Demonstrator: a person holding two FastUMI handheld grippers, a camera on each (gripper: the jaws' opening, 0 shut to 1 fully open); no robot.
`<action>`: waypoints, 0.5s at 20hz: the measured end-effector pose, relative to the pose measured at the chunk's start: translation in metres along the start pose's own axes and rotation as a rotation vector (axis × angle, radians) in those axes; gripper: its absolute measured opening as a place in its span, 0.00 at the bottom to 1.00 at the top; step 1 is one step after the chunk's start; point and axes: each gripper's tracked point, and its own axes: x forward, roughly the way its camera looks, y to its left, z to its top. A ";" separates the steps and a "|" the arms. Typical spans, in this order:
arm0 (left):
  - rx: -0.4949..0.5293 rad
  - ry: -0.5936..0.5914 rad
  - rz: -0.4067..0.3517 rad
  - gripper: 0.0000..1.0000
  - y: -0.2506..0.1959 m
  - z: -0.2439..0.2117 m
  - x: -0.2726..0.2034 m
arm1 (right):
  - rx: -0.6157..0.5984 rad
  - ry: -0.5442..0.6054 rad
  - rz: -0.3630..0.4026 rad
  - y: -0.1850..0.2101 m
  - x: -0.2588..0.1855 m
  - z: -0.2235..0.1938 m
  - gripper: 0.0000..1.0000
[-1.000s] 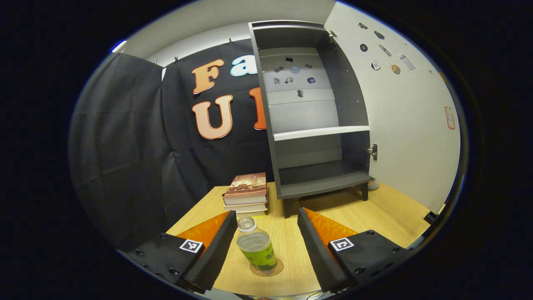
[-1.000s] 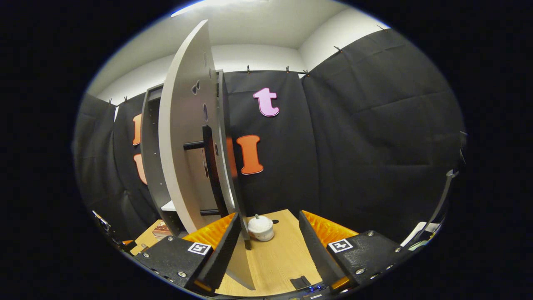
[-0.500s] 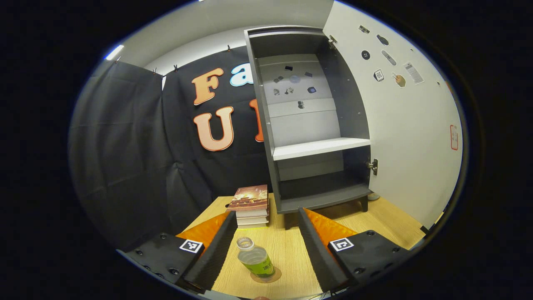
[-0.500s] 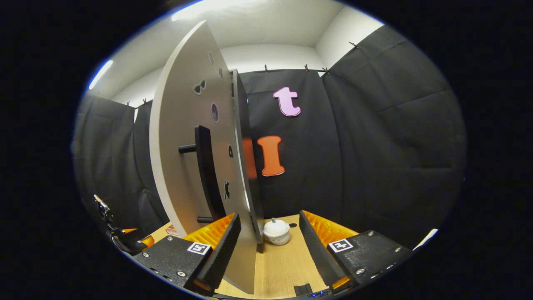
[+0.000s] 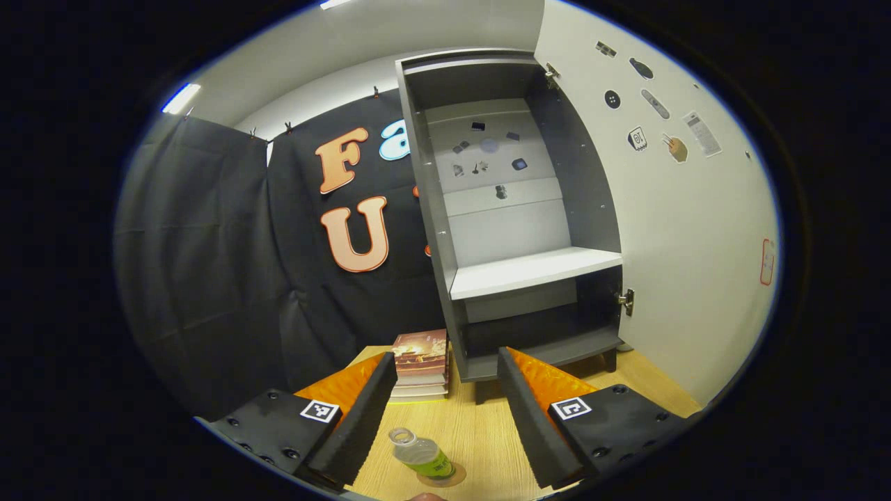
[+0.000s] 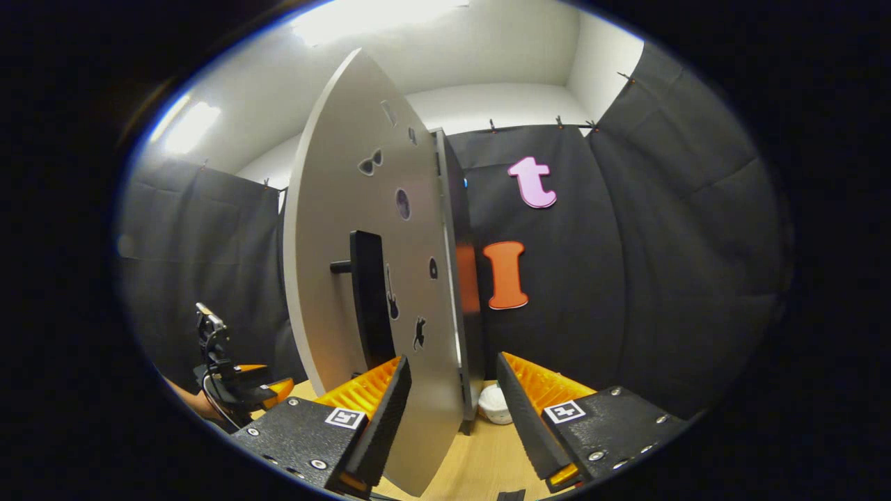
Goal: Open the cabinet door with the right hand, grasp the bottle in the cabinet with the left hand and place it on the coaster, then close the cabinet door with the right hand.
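A clear bottle [image 5: 420, 454] with a green label stands upright on a round coaster [image 5: 445, 478] on the wooden table, low in the left gripper view. My left gripper [image 5: 445, 356] is open above and behind it, touching nothing. The grey cabinet [image 5: 433, 209] stands open with bare shelves, its white door [image 5: 696, 229] swung wide to the right. In the right gripper view the door [image 6: 327, 292] shows its outer face and dark handle [image 6: 367, 299]. My right gripper [image 6: 452, 362] is open, with the door's lower edge between its fingers and no pressing visible.
A stack of books [image 5: 421, 355] lies left of the cabinet's foot. A small white lidded jar [image 6: 495, 403] sits on the table behind the door. The left gripper [image 6: 240, 386] and a hand holding it show low left in the right gripper view.
My left gripper has lifted up and back from the bottle, which stays on the coaster. The right gripper has shifted around the door, so more of its outer face shows.
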 end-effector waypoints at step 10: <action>-0.041 -0.002 0.071 0.95 0.026 0.022 0.008 | 0.048 0.033 0.200 0.046 0.019 -0.009 0.77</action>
